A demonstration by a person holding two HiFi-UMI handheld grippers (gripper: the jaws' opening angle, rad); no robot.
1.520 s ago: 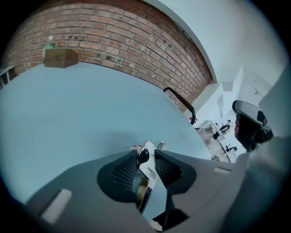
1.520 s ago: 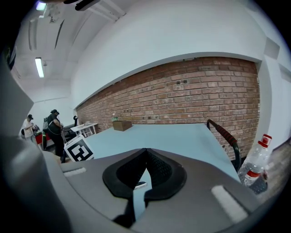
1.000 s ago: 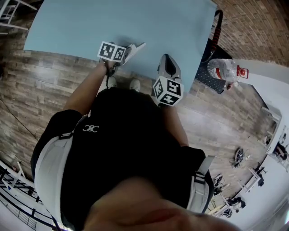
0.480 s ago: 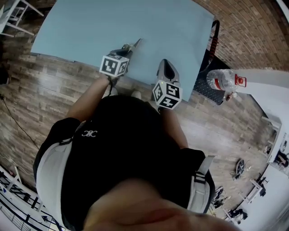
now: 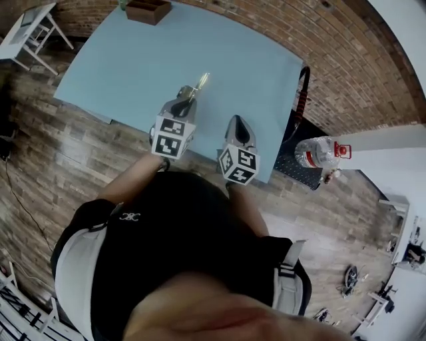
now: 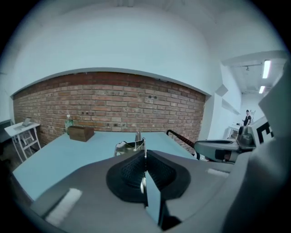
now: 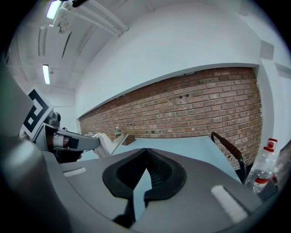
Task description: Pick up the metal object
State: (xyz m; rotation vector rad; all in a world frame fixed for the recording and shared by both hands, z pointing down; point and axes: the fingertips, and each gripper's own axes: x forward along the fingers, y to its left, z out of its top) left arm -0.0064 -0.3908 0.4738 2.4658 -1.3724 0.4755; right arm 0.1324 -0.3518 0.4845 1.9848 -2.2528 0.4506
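The metal object (image 5: 197,85) is a thin shiny piece with a wire-like frame. It sticks out forward from my left gripper (image 5: 186,98), above the light blue table (image 5: 120,60). In the left gripper view its flat strip (image 6: 144,169) is pinched edge-on between the black pads, and its frame (image 6: 131,146) shows beyond the tips. My left gripper (image 6: 144,154) is shut on it. To its right, my right gripper (image 5: 238,124) hovers over the table's near edge, and its jaws (image 7: 146,151) meet at the tips with nothing between them.
A brown wooden box (image 5: 149,9) stands at the table's far edge, also visible as the box (image 6: 81,133) with a bottle behind it. A black curved handle (image 5: 303,90) and a large water bottle (image 5: 321,152) are off the table's right side. A small white table (image 5: 30,30) stands far left.
Both grippers sit farther in over the table than before. The left gripper has turned to point forward, and the metal object has gone with it in its jaws.
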